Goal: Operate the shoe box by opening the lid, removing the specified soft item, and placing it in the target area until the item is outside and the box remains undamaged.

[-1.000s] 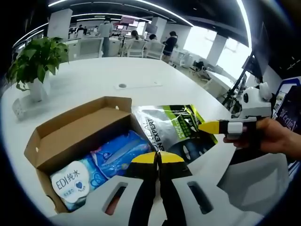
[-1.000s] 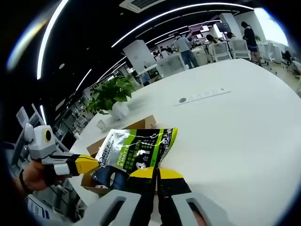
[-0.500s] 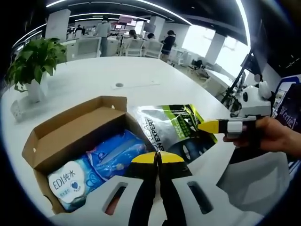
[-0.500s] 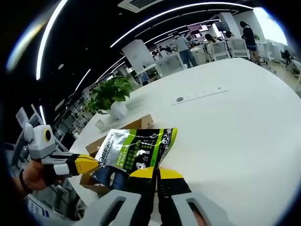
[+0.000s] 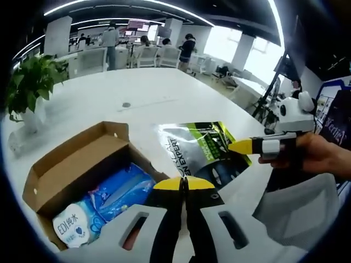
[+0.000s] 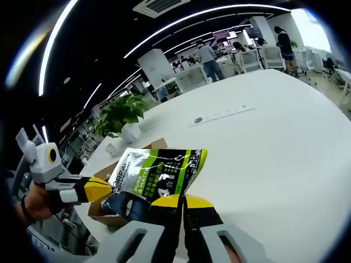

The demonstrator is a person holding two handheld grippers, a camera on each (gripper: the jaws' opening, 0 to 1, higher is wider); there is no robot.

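Left tool (image 5: pixel 185 184) clenched, yellow tips pressed together, nothing between them, poised over near edge of open shoe box (image 5: pixel 66 170). Right tool (image 6: pixel 183 201) clamped on bottom edge of silver-green pouch (image 6: pixel 159 175), pouch held up off white worktop (image 6: pixel 263 148). Same pouch (image 5: pixel 203 150) in left gripper view just right of box, outside it, with right tool (image 5: pixel 241 146) coming in from right and gripping pouch's edge, hand (image 5: pixel 321 159) behind it. In right gripper view, left tool (image 6: pixel 101 188) entering from left, tip near pouch's left side, touching or not cannot tell. Box lid folded back, flaps up. Inside box: blue soft pack (image 5: pixel 118 189) and white-blue wipes pack (image 5: pixel 71 227) at near-left corner. Box corner (image 6: pixel 153 144) peeking behind pouch in right gripper view. Farther back on worktop: potted plant (image 5: pixel 27 82), small cable grommet (image 5: pixel 126 104). Beyond: office chairs (image 5: pixel 90 57), standing people (image 5: pixel 186 49).
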